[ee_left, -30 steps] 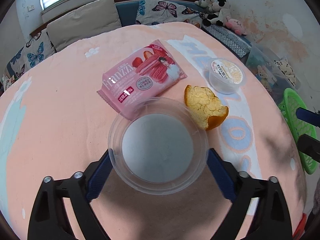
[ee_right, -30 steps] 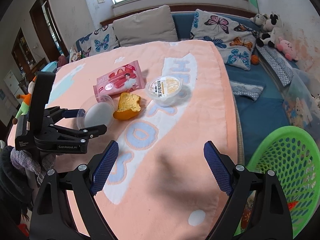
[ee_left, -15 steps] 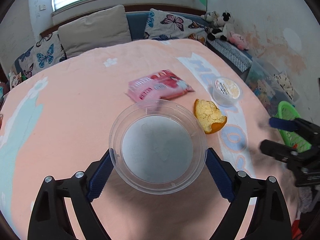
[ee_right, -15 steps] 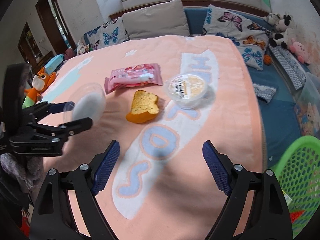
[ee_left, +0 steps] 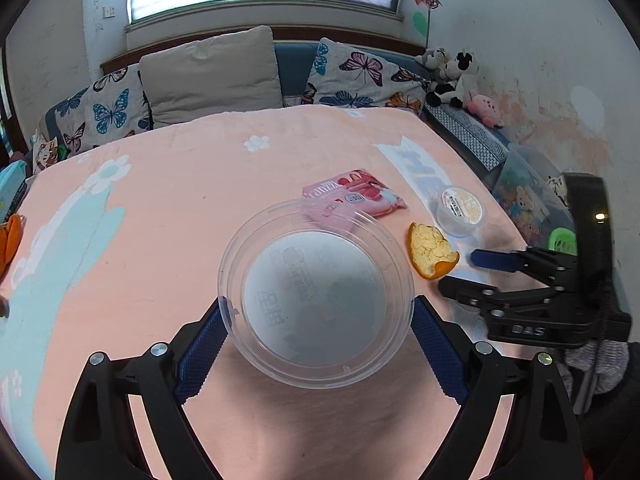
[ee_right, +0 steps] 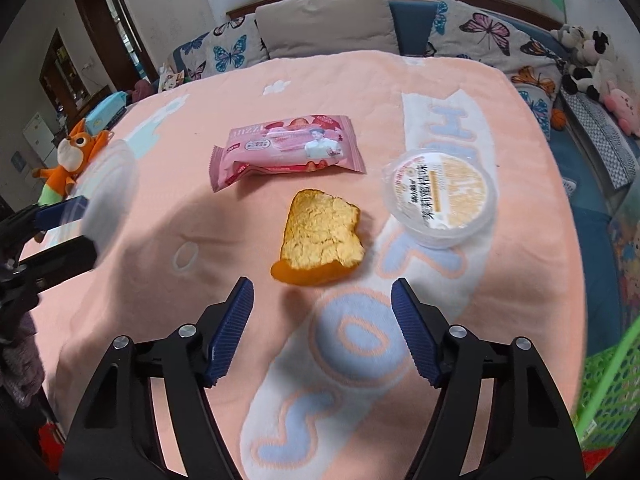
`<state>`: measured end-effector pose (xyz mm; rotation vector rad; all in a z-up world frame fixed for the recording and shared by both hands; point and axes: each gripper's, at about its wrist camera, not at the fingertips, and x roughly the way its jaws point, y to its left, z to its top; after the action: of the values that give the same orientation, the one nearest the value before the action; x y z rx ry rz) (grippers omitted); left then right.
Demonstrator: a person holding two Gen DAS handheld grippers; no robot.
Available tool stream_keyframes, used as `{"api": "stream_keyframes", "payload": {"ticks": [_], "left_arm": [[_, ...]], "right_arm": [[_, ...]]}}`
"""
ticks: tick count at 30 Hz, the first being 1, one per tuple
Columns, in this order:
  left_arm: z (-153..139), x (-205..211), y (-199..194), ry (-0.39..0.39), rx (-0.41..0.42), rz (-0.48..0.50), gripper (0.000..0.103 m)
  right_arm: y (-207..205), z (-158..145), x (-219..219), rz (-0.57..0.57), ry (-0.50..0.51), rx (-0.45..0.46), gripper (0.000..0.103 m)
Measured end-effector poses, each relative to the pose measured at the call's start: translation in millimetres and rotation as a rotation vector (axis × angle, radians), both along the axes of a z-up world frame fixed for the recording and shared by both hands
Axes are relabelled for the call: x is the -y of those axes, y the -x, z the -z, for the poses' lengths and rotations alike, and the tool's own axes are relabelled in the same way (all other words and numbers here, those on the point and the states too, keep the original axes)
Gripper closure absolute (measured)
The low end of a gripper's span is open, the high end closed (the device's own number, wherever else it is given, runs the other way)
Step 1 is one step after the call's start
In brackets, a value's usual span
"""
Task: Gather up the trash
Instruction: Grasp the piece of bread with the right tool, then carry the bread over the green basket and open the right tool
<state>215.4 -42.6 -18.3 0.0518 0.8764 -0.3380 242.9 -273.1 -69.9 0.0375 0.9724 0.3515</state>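
Observation:
My left gripper point(ee_left: 316, 328) is shut on a clear plastic cup point(ee_left: 316, 292) and holds it above the pink blanket point(ee_left: 160, 216). The cup also shows at the left of the right wrist view point(ee_right: 108, 196). An orange peel point(ee_right: 320, 240) lies just ahead of my right gripper point(ee_right: 322, 320), which is open and empty. A pink snack wrapper point(ee_right: 284, 152) lies behind the peel. A sealed jelly cup point(ee_right: 440, 196) stands to the peel's right. In the left wrist view the right gripper point(ee_left: 464, 274) is beside the peel point(ee_left: 430, 250).
A green mesh basket point(ee_right: 608, 392) stands at the blanket's right edge, low beside the bed. Pillows point(ee_left: 212, 72) line the far side. Plush toys point(ee_left: 452, 76) sit at the far right. An orange plush point(ee_right: 72, 156) lies at the left edge.
The left gripper has lifted the clear cup and drawn back to the left. The right gripper has moved forward close to the orange peel.

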Motion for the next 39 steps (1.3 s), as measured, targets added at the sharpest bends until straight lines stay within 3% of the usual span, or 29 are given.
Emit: {"api": "stream_keyframes", "payload": {"ticks": [7, 15, 17, 23, 39], "left_arm": [[1, -7, -2, 0.018, -0.003, -0.004, 0.016], [4, -11, -2, 0.029, -0.009, -0.010, 0.016], [4, -11, -2, 0.031, -0.012, -0.012, 0.016], [0, -9, 3, 0.039, -0.005, -0.008, 0.016], [-16, 25, 31, 0.059, 0.018, 0.071, 0.016]], "right_arm": [[-16, 7, -9, 0.014, 0.030, 0.000, 0.039], [-15, 13, -26, -0.008, 0.160, 0.035, 0.043], [-14, 13, -25, -0.004, 0.161, 0.036, 0.052], [-6, 8, -20, 0.000, 0.121, 0.035, 0.061], [77, -34, 21, 0.037, 0.037, 0.096, 0.064]]}}
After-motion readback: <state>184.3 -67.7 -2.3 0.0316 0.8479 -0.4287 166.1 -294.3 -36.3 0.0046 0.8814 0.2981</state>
